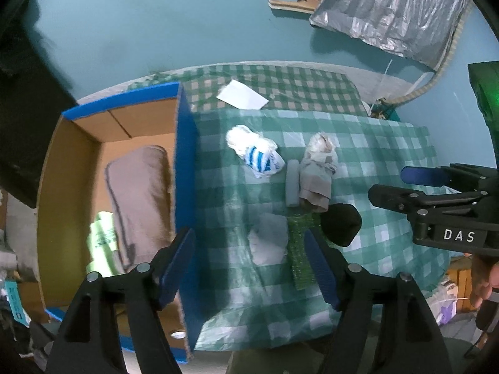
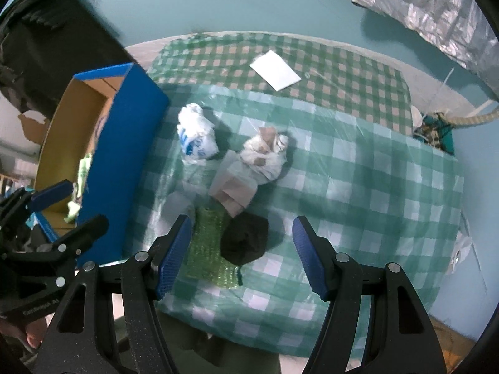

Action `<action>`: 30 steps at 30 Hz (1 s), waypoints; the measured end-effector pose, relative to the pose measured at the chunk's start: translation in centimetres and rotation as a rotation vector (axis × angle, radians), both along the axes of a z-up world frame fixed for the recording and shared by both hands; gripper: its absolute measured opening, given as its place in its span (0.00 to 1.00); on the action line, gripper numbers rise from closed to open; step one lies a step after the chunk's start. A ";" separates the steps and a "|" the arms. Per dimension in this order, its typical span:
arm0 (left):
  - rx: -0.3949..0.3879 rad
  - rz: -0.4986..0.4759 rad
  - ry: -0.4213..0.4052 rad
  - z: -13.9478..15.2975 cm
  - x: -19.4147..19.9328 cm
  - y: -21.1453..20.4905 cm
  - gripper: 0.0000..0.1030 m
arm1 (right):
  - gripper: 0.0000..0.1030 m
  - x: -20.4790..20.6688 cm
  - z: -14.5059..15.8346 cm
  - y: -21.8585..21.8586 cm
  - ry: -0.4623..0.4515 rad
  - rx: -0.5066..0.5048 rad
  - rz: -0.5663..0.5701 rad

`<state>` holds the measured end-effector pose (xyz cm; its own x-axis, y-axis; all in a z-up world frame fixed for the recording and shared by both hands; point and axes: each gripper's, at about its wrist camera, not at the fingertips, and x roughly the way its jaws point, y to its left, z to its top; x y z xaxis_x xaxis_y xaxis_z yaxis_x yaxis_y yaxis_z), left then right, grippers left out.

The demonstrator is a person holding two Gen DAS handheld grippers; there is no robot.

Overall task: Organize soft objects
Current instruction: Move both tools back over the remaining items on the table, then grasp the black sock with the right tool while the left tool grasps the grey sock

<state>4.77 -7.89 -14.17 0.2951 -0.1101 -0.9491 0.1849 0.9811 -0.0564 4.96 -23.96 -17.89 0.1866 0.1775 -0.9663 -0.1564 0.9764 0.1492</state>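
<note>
**Left wrist view: both tongs spread over the checked cloth, nothing gripped**

Left wrist view, looking steeply down past the left gripper (image 1: 249, 268): jaws wide apart, nothing between the pads. Under the left finger, the blue wall of a cardboard box (image 1: 184, 168), with a folded grey-brown cloth (image 1: 140, 199) and a pale green bag (image 1: 101, 243) inside. Between the fingers, on the green checked tablecloth (image 1: 374, 143), a pale grey wad (image 1: 269, 243). Just inside the right finger, a green knitted strip (image 1: 299, 249); beyond that finger, a black bundle (image 1: 341, 222). Further ahead, a white bag with blue stripes (image 1: 255, 149), a small grey roll (image 1: 293, 184) and a grey-and-white bundle (image 1: 319, 165) touching it. At the right edge, the right gripper (image 1: 393, 184), fingers parted.

Right wrist view, over the right gripper (image 2: 241, 255): jaws released, empty. Between the fingers, the black bundle (image 2: 244, 238), resting partly on the green strip (image 2: 207, 249) beside the left finger. Ahead, the striped bag (image 2: 196, 137) and the bundle (image 2: 265, 152). Far ahead, a white sheet of paper (image 2: 274, 70). Off to the left, the box (image 2: 124, 143) and the other tongs (image 2: 71, 202), parted.
</note>
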 end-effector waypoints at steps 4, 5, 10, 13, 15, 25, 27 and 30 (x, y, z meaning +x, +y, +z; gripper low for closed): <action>-0.004 -0.017 0.034 -1.4 0.0 -0.8 0.72 | 0.66 0.0 -1.4 -0.7 0.021 -0.003 -0.019; -0.003 -0.020 0.040 -1.8 0.0 -1.0 0.72 | 0.66 0.0 -1.7 -0.9 0.027 0.002 -0.024; 0.002 -0.043 0.056 -3.1 -0.1 -2.0 0.73 | 0.66 0.0 -2.7 -1.3 0.043 0.002 -0.030; 0.003 -0.047 0.062 -3.8 0.2 -2.4 0.73 | 0.66 0.1 -3.4 -1.5 0.052 0.003 -0.025; -0.001 -0.048 0.067 -4.5 0.5 -2.6 0.73 | 0.66 0.2 -3.9 -1.5 0.057 0.002 -0.021; 0.028 -0.026 0.106 -7.9 1.4 -2.5 0.73 | 0.66 0.5 -6.1 -1.5 0.090 0.002 -0.029; 0.020 -0.029 0.098 -8.0 1.2 -2.4 0.73 | 0.66 0.5 -6.3 -1.5 0.092 0.003 -0.029; 0.023 -0.040 0.099 -8.0 1.1 -2.4 0.73 | 0.66 0.6 -6.6 -1.3 0.097 0.006 -0.028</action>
